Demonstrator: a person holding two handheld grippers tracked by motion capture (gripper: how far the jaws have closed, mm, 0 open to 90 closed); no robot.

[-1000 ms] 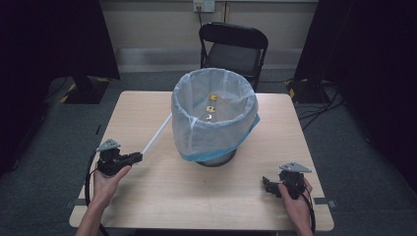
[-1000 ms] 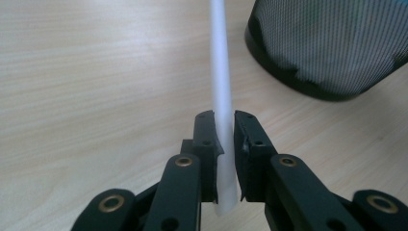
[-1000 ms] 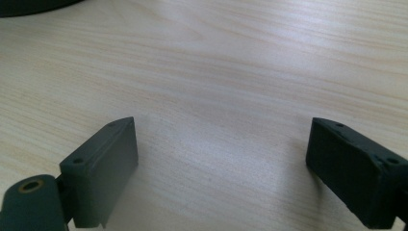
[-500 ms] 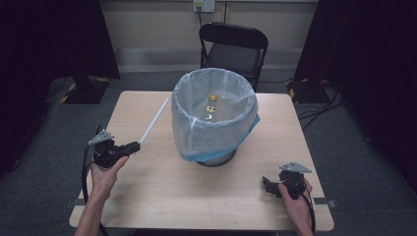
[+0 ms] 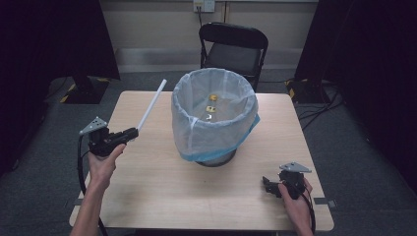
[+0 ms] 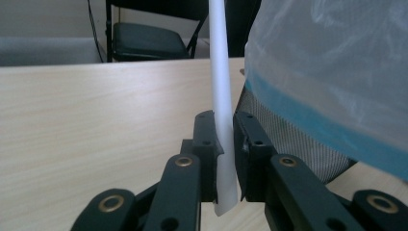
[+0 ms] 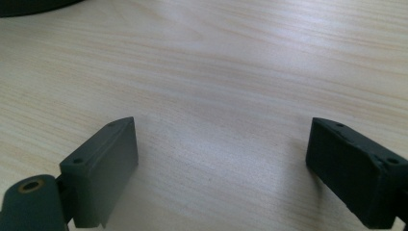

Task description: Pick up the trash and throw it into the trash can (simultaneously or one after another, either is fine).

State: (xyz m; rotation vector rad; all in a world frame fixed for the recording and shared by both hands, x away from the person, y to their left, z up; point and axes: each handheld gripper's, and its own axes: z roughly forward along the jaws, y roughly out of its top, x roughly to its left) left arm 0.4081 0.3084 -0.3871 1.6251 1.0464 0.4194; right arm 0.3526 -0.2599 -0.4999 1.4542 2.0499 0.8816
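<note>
Clamping one white stick (image 6: pixel 222 96), the left claw (image 5: pixel 132 133) nears one bin (image 5: pixel 214 118); right claw (image 7: pixel 221 163) gapes.

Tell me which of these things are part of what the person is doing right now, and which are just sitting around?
Part of the job:
- left tool, shut on the white stick
- bin lined with a bag, small scraps at its bottom
- table

Just sitting around:
- right tool, open and empty, low over the table
- black folding chair behind the table
</note>
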